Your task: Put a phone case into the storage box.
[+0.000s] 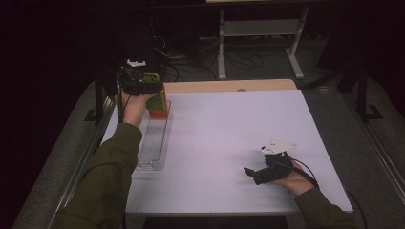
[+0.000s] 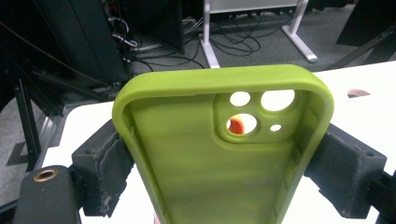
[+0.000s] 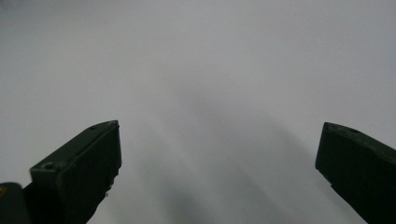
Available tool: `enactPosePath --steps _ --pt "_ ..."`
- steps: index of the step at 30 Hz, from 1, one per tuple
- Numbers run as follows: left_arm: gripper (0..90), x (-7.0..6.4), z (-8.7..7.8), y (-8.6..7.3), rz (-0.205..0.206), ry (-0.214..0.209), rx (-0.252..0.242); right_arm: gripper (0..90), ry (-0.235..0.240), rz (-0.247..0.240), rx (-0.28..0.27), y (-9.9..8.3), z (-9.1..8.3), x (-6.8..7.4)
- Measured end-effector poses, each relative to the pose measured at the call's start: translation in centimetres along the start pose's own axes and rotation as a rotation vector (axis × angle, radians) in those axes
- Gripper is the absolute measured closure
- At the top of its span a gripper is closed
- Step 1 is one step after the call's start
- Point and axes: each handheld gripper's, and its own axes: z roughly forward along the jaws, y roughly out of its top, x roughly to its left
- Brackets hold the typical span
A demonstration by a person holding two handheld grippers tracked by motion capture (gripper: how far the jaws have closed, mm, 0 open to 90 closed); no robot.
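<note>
A green phone case (image 2: 219, 154) with camera cut-outs is clamped by its sides between the jaws of my left gripper (image 2: 223, 161). From above, that left gripper (image 1: 152, 88) holds the green case (image 1: 154, 101) over the far end of a clear rack (image 1: 154, 140) at the table's left. An orange case (image 1: 160, 110) stands in the rack right behind the green one, and a bit of orange case (image 2: 236, 126) shows through a lens hole. My right gripper (image 1: 252, 173) rests open near the front right of the white table, jaws wide apart over the bare table top (image 3: 210, 93).
The white table (image 1: 229, 138) has a wooden strip (image 1: 229, 86) along its far edge. Beyond it are cables and the legs of a white desk (image 1: 258, 28) on a dark floor. A metal rail (image 1: 83, 152) runs along the table's left side.
</note>
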Motion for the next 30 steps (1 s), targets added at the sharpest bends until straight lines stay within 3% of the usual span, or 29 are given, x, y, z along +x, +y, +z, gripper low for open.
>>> enactPosePath --steps 3,20,30 --pt "15.0 -0.1 0.3 -0.4 0.021 0.023 0.028 0.0 -0.001 -0.001 -0.001 0.0 0.0 0.0" --pt "14.9 -0.4 3.3 -3.5 -0.013 0.077 0.093 0.0 -0.002 -0.009 0.000 0.0 -0.1 -0.1" --pt "14.6 -0.6 4.3 -4.0 -0.021 0.110 0.088 0.0 0.000 -0.004 -0.002 0.0 -0.2 -0.2"
